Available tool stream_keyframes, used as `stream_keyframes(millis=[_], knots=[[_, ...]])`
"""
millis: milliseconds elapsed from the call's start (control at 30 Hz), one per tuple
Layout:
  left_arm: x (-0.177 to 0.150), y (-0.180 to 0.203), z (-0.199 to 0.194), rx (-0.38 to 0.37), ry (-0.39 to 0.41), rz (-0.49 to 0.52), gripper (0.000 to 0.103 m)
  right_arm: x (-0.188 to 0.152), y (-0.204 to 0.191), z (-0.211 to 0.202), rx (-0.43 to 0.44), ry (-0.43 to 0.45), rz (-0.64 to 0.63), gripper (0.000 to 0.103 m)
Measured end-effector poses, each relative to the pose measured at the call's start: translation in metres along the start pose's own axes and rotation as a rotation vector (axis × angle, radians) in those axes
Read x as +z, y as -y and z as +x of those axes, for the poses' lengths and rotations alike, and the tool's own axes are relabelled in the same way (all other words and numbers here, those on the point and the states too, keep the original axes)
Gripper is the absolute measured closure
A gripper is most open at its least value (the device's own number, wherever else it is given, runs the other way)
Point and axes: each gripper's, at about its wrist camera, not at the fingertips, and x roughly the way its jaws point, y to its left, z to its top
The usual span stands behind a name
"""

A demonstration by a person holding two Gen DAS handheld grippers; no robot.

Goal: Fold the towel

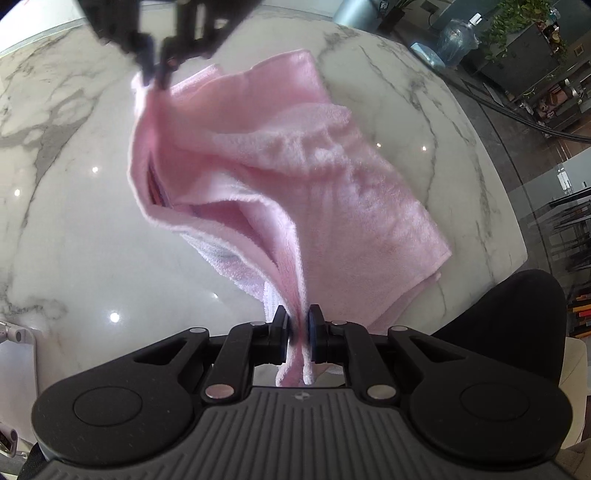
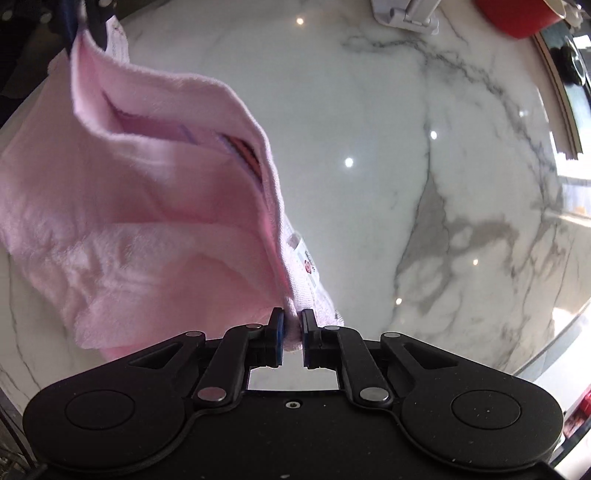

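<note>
I am gripping the pink towel (image 1: 280,177) with both grippers: my left gripper (image 1: 298,328) and my right gripper (image 2: 293,328) are each clenching a corner. The towel is hanging doubled over the marble table (image 2: 424,184), its lower part resting there, so one fold seems made and laying flat remains. Nothing is blocking; a red object (image 2: 513,16) is standing far away.
</note>
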Motion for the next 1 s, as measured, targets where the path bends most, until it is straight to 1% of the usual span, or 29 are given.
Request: stream_keyframes(millis=[67,200,267,400,500,567,600,633,733,767,833,867,933,967,1000], knots=[[0.001,-0.001,-0.004,0.021,0.003,-0.003,0.094,-0.010,-0.014,-0.003,0.004,-0.023,0.065,0.095],[0.003,0.002,-0.013,0.062,0.021,-0.006,0.094,-0.011,-0.049,-0.006,0.011,-0.015,0.182,0.095],[0.004,0.007,-0.016,0.071,0.030,0.006,0.094,-0.020,-0.078,-0.009,0.011,-0.006,0.246,0.095],[0.005,0.028,-0.011,0.079,0.022,0.048,0.094,-0.021,-0.122,-0.015,0.014,0.024,0.358,0.095],[0.008,0.041,-0.008,0.087,0.042,0.063,0.094,-0.025,-0.161,-0.015,0.018,0.049,0.447,0.095],[0.013,0.045,-0.007,0.113,0.061,0.068,0.094,-0.028,-0.190,-0.014,0.020,0.061,0.511,0.095],[0.017,0.046,-0.006,0.145,0.077,0.072,0.094,-0.029,-0.203,-0.014,0.018,0.068,0.540,0.095],[0.022,0.047,-0.005,0.180,0.088,0.080,0.094,-0.028,-0.211,-0.013,0.004,0.075,0.558,0.095],[0.031,0.052,-0.002,0.222,0.089,0.091,0.094,-0.026,-0.235,-0.011,-0.038,0.098,0.611,0.095],[0.034,0.054,-0.001,0.234,0.089,0.095,0.094,-0.026,-0.243,-0.010,-0.052,0.105,0.629,0.095],[0.037,0.059,-0.001,0.231,0.089,0.107,0.094,-0.024,-0.260,-0.008,-0.080,0.120,0.665,0.095],[0.037,0.064,0.000,0.240,0.089,0.131,0.094,-0.024,-0.268,-0.008,-0.095,0.127,0.683,0.094],[0.035,0.068,0.002,0.260,0.077,0.156,0.094,-0.022,-0.276,-0.007,-0.130,0.144,0.712,0.091],[0.033,0.070,0.004,0.265,0.069,0.169,0.094,-0.021,-0.277,-0.008,-0.147,0.153,0.722,0.083],[0.031,0.072,0.006,0.268,0.064,0.179,0.094,-0.020,-0.279,-0.009,-0.165,0.159,0.723,0.069]])
